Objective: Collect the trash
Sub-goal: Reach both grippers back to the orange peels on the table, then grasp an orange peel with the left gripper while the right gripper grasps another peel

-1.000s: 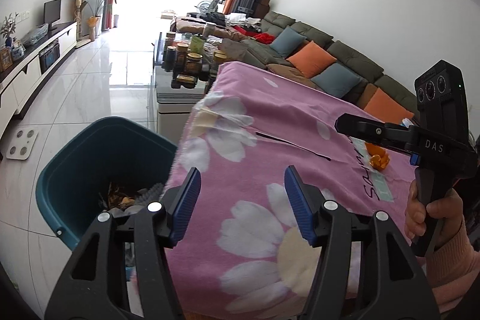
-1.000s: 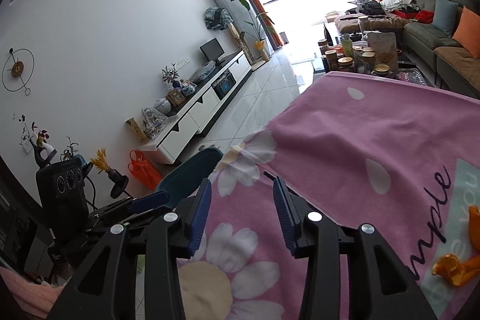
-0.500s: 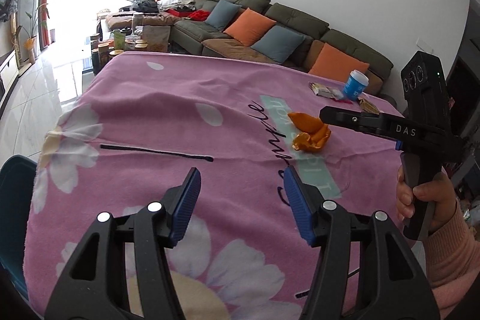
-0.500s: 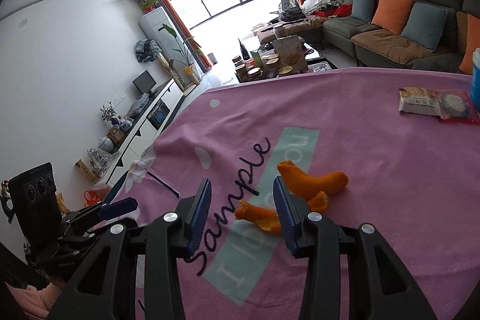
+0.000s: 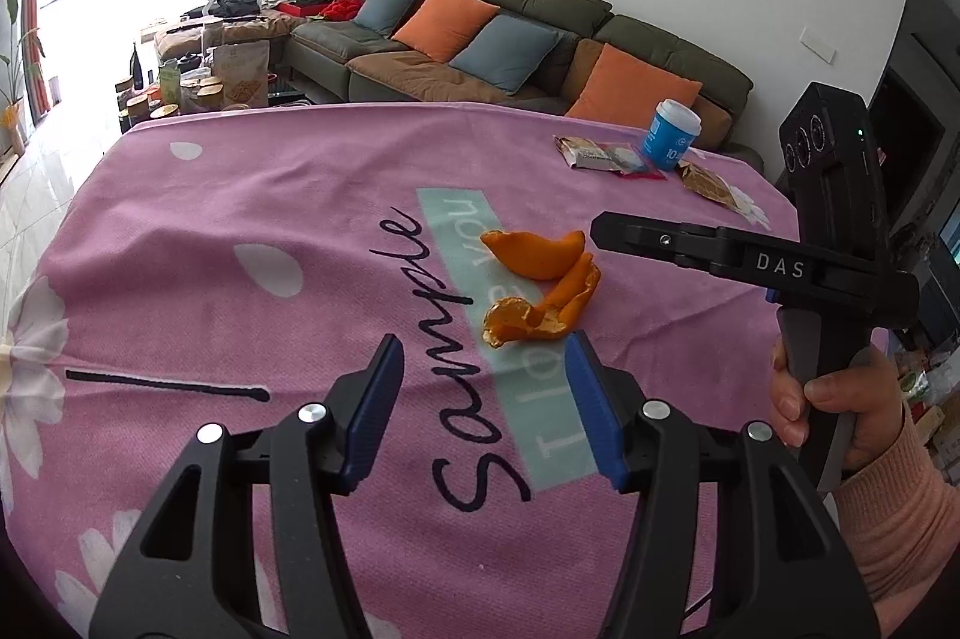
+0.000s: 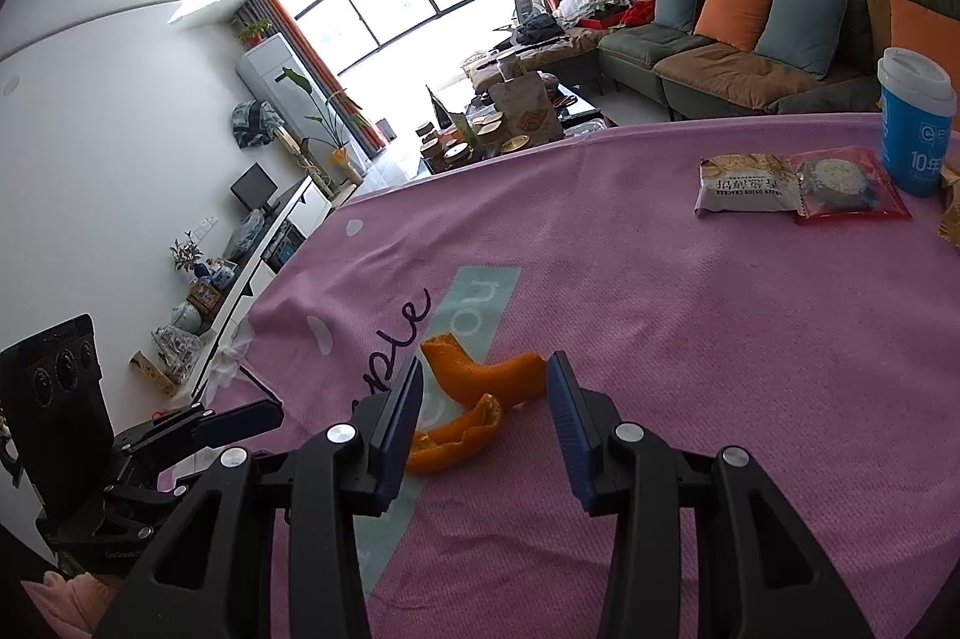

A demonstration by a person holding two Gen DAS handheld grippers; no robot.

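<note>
Orange peel pieces [image 5: 537,288] lie in the middle of the pink flowered tablecloth [image 5: 240,219]. My right gripper [image 6: 483,387] is open, its fingers on either side of the peel [image 6: 474,399] and just above it. My left gripper [image 5: 483,363] is open and empty over the cloth, with the peel just past its right fingertip. The right gripper shows from the side in the left wrist view [image 5: 606,228]. At the far right of the table lie snack wrappers [image 6: 798,186] and a blue paper cup [image 6: 915,123] stands.
A brown wrapper [image 5: 708,183] lies near the cup [image 5: 669,132]. A green sofa with orange and blue cushions [image 5: 510,33] stands behind the table. A low table with jars [image 6: 498,123] stands beyond the far edge.
Both grippers swung from the teal bin at the table's left side to the table middle. The right gripper has closed in on the orange peel, which now sits between its fingers.
</note>
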